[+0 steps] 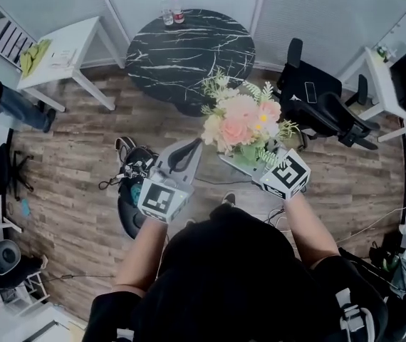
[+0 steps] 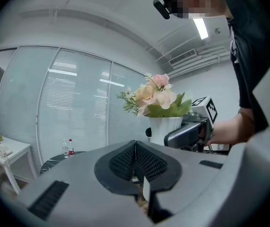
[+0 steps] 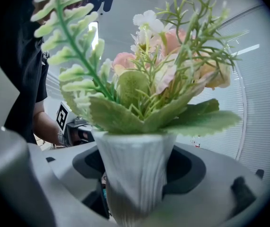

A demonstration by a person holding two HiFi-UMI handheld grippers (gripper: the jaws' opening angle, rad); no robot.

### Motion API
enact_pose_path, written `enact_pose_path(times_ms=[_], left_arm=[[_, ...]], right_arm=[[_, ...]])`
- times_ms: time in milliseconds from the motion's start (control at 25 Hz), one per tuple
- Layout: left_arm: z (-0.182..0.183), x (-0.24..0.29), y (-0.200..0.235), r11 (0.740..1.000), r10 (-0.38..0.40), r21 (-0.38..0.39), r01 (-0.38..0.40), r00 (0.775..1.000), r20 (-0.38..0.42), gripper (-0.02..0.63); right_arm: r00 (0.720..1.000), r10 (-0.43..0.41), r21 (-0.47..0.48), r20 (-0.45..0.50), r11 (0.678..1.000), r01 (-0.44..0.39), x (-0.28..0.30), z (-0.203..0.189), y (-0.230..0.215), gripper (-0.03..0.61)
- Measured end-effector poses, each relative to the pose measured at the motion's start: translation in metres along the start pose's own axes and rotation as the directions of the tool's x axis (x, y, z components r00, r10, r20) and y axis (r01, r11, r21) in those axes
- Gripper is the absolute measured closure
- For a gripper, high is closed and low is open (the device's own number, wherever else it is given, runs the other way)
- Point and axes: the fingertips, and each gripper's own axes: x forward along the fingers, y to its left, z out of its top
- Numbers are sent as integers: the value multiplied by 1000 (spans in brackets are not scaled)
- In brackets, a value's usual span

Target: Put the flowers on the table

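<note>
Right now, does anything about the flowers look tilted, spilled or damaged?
Nothing stands out. The white vase stands upright between the jaws of the right gripper, the flowers look whole, and no spill shows. The left gripper is shut and empty.

A round black marble desk (image 1: 189, 52) with white veins stands at the upper centre of the head view, on a wood-plank floor (image 1: 75, 162). Two bottles (image 1: 172, 11) stand upright, just beside each other, at its far edge, one marked with red. At the upper left a white desk (image 1: 71, 45) carries a yellow-green bunch (image 1: 35, 54). A black office chair (image 1: 317, 105) stands on the floor at right.
</note>
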Motion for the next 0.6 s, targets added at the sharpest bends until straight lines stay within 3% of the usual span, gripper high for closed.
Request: enact_pose_path(times_ms=[280, 600], left_arm=[[2, 30, -1, 998, 70, 11, -69, 997, -19, 600], [1, 47, -1, 997, 79, 6, -79, 996, -34, 600]], right_arm=[[998, 55, 4, 7, 998, -55, -12, -11, -30, 230], [998, 65, 13, 15, 998, -65, -12, -17, -51, 230]])
